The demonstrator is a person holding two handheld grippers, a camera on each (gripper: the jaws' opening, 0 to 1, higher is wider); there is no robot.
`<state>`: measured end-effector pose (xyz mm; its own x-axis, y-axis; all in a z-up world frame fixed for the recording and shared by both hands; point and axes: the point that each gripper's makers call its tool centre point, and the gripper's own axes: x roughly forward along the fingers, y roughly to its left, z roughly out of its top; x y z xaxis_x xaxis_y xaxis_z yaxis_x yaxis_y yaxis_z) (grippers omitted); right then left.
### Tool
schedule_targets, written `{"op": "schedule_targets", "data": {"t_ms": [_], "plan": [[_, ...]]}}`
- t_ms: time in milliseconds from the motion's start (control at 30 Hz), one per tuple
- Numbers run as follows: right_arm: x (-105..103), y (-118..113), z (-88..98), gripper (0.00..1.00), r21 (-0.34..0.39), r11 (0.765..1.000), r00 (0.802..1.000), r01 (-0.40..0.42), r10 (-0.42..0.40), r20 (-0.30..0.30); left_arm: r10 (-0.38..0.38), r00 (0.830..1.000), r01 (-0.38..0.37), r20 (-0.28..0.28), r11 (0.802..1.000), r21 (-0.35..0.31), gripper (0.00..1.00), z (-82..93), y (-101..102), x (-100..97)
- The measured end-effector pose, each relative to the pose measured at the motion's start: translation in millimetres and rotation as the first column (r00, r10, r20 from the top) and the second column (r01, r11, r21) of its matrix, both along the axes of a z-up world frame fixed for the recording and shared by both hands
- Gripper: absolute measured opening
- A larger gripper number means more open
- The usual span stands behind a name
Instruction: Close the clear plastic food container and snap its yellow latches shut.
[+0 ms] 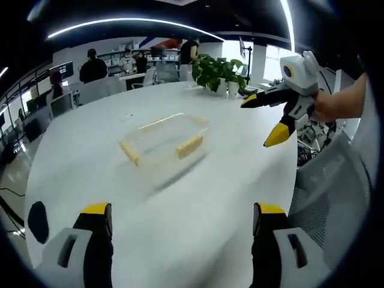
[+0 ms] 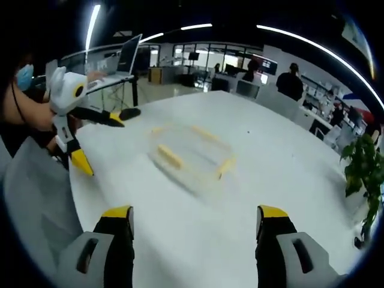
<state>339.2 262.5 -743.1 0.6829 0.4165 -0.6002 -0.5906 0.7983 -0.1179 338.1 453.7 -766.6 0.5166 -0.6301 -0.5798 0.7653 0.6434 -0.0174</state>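
Two grippers are held above a white table, both with jaws spread wide and nothing between them. The left gripper is seen from its own camera with its yellow-tipped jaws rising at the bottom edge; in the right gripper view it is seen at the left, jaws likewise apart. The right gripper appears in the left gripper view at the upper right, gripped by a hand.

The clear plastic food container rests on the table, well apart from both grippers and roughly between them. Its yellow latches are seen along its sides; the picture is blurred, so it cannot be told whether the lid is seated or the latches are snapped. The open, flanking stance is judged to be an approach from both sides, so that the lid can be pressed and opposite latches worked together.

A potted plant stands at the far edge of the table, and a laptop is seen beyond it. No legible writing or brand marks are seen.
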Motion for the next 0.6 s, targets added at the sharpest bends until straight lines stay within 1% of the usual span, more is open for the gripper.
{"op": "schedule_targets", "data": {"t_ms": [67, 200, 367, 433, 600], "plan": [[-2.9, 1.0, 2.2, 0.84, 0.008, 1.0, 1.0, -0.003, 0.003, 0.012, 0.006, 1.0, -0.006, 0.005, 1.0, -0.023, 0.99, 3.1, -0.2, -2.2], [-8.7, -0.6, 3.2, 0.85, 0.014, 1.0, 1.0, -0.002, 0.001, 0.031, 0.012, 1.0, -0.011, 0.008, 1.0, -0.025, 0.99, 2.5, 1.9, -7.0], [-17.9, -3.8, 1.3, 0.85, 0.019, 1.0, 0.999, -0.002, 0.001, 0.038, 0.019, 1.0, -0.018, 0.008, 0.999, -0.038, 0.99, 1.5, 5.0, -15.1], [-21.9, -5.9, 1.2, 0.85, 0.023, 1.0, 0.999, -0.001, 0.0, 0.042, 0.025, 1.0, -0.025, 0.002, 0.998, -0.058, 0.99, 1.3, 5.8, -18.4], [-29.4, -11.7, -2.2, 0.85, 0.03, 0.999, 0.999, 0.012, -0.013, 0.045, 0.027, 1.0, -0.028, -0.006, 0.998, -0.058, 0.99, -0.5, 9.7, -25.7]]}}
